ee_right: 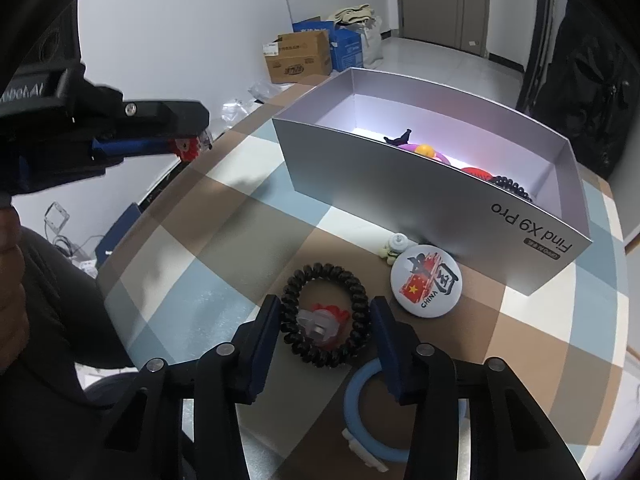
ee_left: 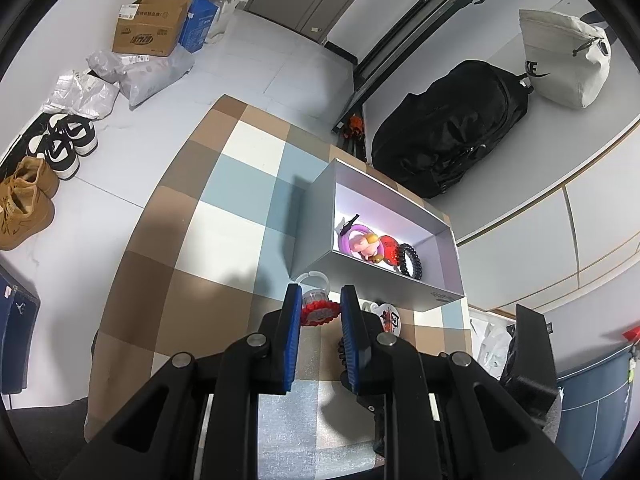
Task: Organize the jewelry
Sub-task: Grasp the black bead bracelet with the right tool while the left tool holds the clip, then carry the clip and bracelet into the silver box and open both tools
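My left gripper (ee_left: 318, 300) is shut on a red flower ring with a clear band (ee_left: 318, 314), held above the checked tablecloth just in front of the silver box (ee_left: 360, 276). The right wrist view shows that same gripper (ee_right: 192, 146) raised at the left. My right gripper (ee_right: 324, 308) points down at the table, its pads touching both sides of a black spiral hair tie (ee_right: 356, 300). A second red and clear ring (ee_right: 324, 322) lies inside the tie. The box (ee_right: 400, 184) holds a purple ring, a pink figure, a red piece and another black spiral tie (ee_left: 410, 260).
A round flag badge (ee_right: 426, 280), a small white and green piece (ee_right: 394, 246) and a blue ring (ee_right: 356, 408) lie on the checked cloth (ee_right: 248, 240) near my right gripper. Shoes (ee_left: 60, 148), cartons (ee_left: 148, 26) and a black backpack (ee_left: 448, 132) sit around the table.
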`<state>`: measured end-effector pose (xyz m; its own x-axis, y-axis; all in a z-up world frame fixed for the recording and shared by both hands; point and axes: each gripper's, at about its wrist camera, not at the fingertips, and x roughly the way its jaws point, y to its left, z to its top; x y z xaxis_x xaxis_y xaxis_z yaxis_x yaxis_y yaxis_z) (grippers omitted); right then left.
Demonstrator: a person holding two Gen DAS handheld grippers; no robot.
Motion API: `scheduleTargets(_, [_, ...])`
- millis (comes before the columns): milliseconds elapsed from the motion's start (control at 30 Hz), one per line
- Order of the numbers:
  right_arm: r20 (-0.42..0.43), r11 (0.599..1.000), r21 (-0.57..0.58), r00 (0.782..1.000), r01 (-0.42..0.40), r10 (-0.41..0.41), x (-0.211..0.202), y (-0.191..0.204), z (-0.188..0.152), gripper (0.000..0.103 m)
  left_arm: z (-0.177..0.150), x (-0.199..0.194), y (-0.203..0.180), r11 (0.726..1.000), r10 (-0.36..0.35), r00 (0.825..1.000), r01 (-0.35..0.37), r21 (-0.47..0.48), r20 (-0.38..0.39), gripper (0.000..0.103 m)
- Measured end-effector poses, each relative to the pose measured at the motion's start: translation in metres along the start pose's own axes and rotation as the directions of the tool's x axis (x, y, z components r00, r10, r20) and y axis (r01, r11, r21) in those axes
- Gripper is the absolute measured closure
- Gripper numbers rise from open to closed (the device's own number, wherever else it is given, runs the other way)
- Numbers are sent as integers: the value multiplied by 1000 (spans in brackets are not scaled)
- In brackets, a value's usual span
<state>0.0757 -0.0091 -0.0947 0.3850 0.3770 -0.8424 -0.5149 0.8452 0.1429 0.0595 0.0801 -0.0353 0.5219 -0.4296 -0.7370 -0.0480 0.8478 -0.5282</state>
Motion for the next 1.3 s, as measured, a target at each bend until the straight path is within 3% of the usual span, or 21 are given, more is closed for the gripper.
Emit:
scheduleTargets(633, [159, 975, 162, 979, -150, 124, -44, -41, 16, 59, 6, 7, -8, 1000, 15, 1000, -15, -8, 18, 89])
scheduleTargets(900, [250, 967, 167, 957, -193, 148, -66, -49, 27, 59, 14, 12, -36, 998, -10, 999, 7, 60, 50, 89])
scheduleTargets(1033, [289, 965, 172, 946, -200, 144, -76, -55, 35, 59, 18, 17, -47, 993, 25, 997, -32, 110, 66, 89])
scheduleTargets(1300, [316, 953, 218, 939, -210, 135, -74, -82, 52, 59, 35, 40, -62, 991, 19, 999, -23, 131, 35, 89])
